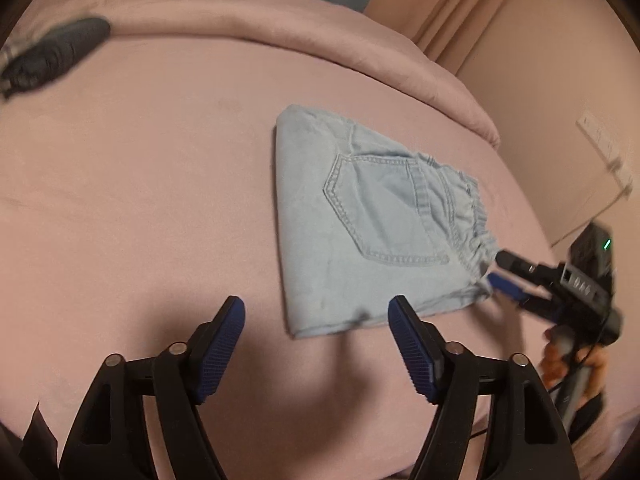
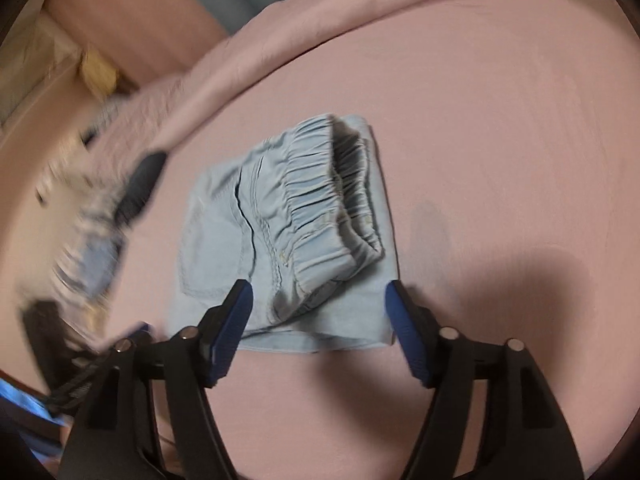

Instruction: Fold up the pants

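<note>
Light blue denim pants (image 1: 360,224) lie folded into a compact bundle on the pink bed, back pocket up and elastic waistband toward the right. My left gripper (image 1: 316,312) is open and empty, just in front of the bundle's near edge. My right gripper (image 2: 318,296) is open, its fingers straddling the waistband end of the pants (image 2: 288,232) without holding them. In the left wrist view the right gripper (image 1: 498,268) shows at the bundle's right corner, held by a hand.
The pink bed sheet (image 1: 140,200) spreads all around. A rolled pink duvet (image 1: 280,20) lines the far edge. A dark object (image 1: 56,56) lies at the far left. Curtains and a wall socket (image 1: 604,144) are on the right, past the bed edge.
</note>
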Demonstrator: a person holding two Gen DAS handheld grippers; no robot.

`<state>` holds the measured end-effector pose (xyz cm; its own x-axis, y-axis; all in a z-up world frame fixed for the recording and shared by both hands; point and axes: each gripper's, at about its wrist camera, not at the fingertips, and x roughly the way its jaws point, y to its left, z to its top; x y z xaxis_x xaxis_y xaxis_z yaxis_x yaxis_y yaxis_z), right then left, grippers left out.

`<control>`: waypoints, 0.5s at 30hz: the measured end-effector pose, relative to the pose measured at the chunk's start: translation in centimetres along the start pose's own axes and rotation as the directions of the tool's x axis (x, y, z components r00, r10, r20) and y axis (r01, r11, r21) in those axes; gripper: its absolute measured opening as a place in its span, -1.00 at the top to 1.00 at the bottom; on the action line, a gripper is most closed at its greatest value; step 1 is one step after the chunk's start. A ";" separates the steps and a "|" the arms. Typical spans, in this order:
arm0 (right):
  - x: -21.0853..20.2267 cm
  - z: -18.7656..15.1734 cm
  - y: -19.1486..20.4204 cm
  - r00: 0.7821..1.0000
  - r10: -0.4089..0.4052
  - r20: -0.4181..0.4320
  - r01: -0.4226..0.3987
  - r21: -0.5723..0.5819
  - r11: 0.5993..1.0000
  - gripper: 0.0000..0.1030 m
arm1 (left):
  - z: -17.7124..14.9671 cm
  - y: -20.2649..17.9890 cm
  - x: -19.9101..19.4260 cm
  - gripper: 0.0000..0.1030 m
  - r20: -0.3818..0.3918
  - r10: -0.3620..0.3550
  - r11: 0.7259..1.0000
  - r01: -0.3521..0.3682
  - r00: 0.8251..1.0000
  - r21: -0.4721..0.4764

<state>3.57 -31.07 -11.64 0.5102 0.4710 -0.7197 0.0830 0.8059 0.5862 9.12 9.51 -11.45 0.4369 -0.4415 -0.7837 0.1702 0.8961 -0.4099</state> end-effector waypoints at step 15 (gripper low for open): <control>0.1 -0.3 -1.6 0.999 -0.009 -0.049 0.013 0.068 0.998 -0.48 | 2.1 1.3 3.2 -0.47 -0.052 0.033 0.999 -0.035 0.998 -0.035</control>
<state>3.22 -32.13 -12.78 0.4667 0.4805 -0.7426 0.1476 0.7855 0.6010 12.62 9.32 -13.49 0.3962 -0.4135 -0.8198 0.1241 0.9088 -0.3984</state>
